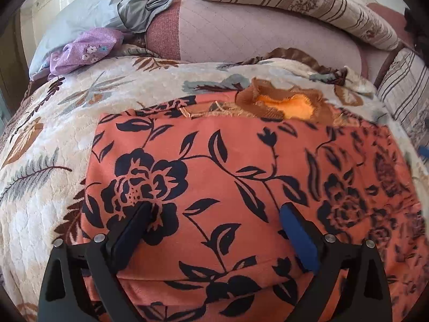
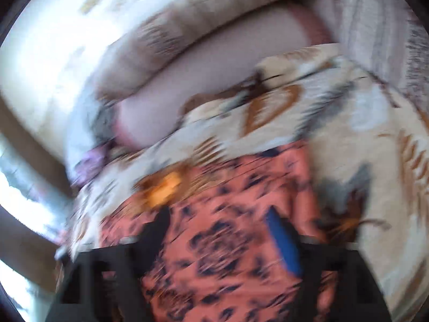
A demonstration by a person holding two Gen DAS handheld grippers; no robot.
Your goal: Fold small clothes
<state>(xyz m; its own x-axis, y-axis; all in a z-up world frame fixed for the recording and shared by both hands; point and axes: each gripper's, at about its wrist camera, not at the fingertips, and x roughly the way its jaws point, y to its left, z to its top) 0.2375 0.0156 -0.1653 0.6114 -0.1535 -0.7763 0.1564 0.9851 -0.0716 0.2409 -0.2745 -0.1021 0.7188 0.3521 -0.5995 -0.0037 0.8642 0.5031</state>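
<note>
The orange garment, printed with dark navy flowers and leaves, lay spread flat on the bed, on top of the cream blanket with its brown and grey leaf pattern. Its near edge was turned over in a soft fold toward the camera. At its far edge a brown ribbed neckline gaped open and showed a bright orange lining inside. The left gripper hovered low over the near half of the garment with its jaws spread wide; one finger was black, the other carried a blue pad, and no cloth lay pinched between them. The right wrist view was heavily blurred, yet the right gripper could be made out above the same garment, its jaws likewise spread apart with only the printed cloth visible below the gap; whether the fingertips touched the fabric could not be told. Beyond the garment, a lilac flowered cloth lay bunched at the far left of the blanket, just beside a pale blue pillow. A pink quilted cushion stood behind the blanket, and a rolled striped quilt with floral bands rested along its top.
</note>
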